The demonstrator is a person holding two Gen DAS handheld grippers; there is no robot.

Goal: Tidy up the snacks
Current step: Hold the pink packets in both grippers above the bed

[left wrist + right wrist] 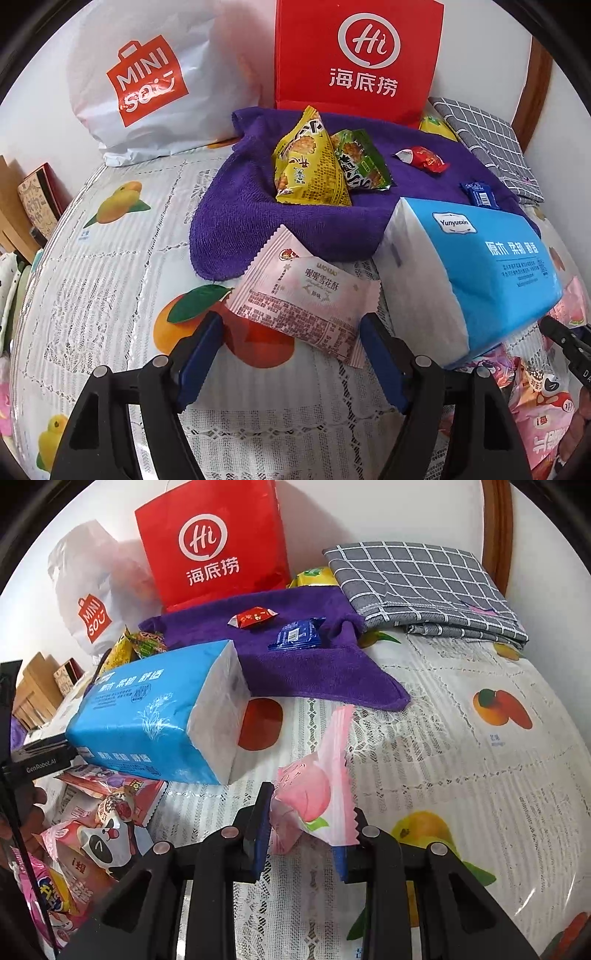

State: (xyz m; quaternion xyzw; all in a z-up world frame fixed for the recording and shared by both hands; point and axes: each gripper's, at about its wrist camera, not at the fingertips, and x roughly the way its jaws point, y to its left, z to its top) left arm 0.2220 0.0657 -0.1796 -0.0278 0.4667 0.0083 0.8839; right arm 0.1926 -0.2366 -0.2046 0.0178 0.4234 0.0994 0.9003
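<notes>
right gripper (304, 834) clamped on pink peach snack packet (314, 797), blue tissue pack (155, 716) just left

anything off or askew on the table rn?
Yes. The blue tissue pack sits tilted, one end propped on a heap of snack packets rather than flat. The purple towel is rumpled, with a yellow packet and a green packet leaning together on it. No spill or damage visible.

Pink peach snack packet (314, 797), tilted upright
</notes>
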